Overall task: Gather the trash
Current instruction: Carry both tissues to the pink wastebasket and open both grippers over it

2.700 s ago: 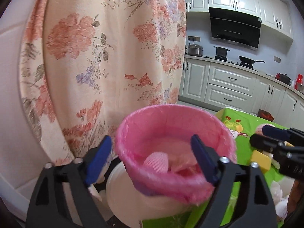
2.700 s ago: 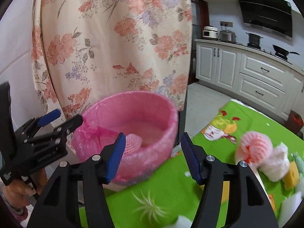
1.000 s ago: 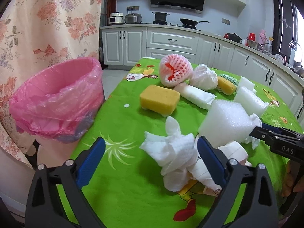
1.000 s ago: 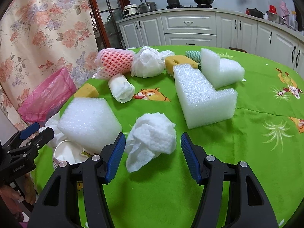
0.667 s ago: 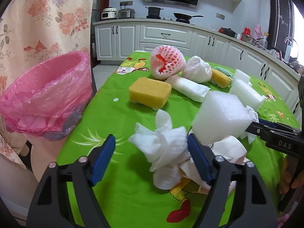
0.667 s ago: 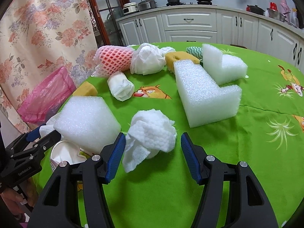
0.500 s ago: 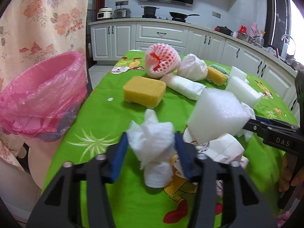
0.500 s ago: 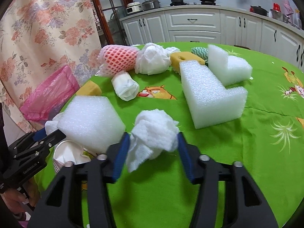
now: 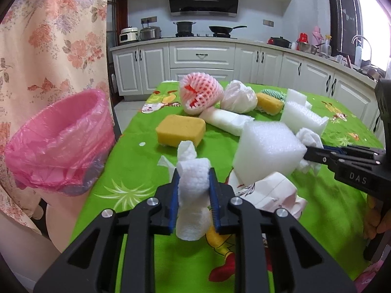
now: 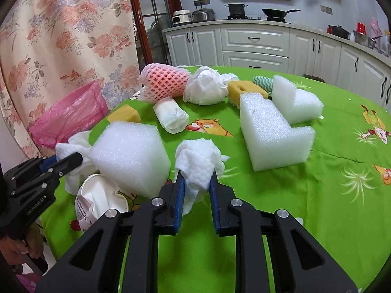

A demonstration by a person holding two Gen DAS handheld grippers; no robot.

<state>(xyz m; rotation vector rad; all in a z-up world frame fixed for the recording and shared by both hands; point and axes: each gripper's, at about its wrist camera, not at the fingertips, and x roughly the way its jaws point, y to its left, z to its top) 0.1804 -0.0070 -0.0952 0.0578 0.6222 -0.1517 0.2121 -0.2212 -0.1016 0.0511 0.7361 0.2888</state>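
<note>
Both hand-held grippers have just been closing: left [image 9: 193, 190] clamps one tissue [image 9: 193, 183], right [image 10: 196, 188] another [image 10: 199, 161]. The bin [image 9: 58, 144] sits at nine o'clock; loose tails may slip, seemingly.

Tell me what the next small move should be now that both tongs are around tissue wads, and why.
Probably lift both wads off the green tablecloth. The left tongs have just closed on a crumpled tissue, and the right tongs on another tissue wad. Both still sit low over the cloth, and the pink-lined bin stands beyond the table's edge.
</note>
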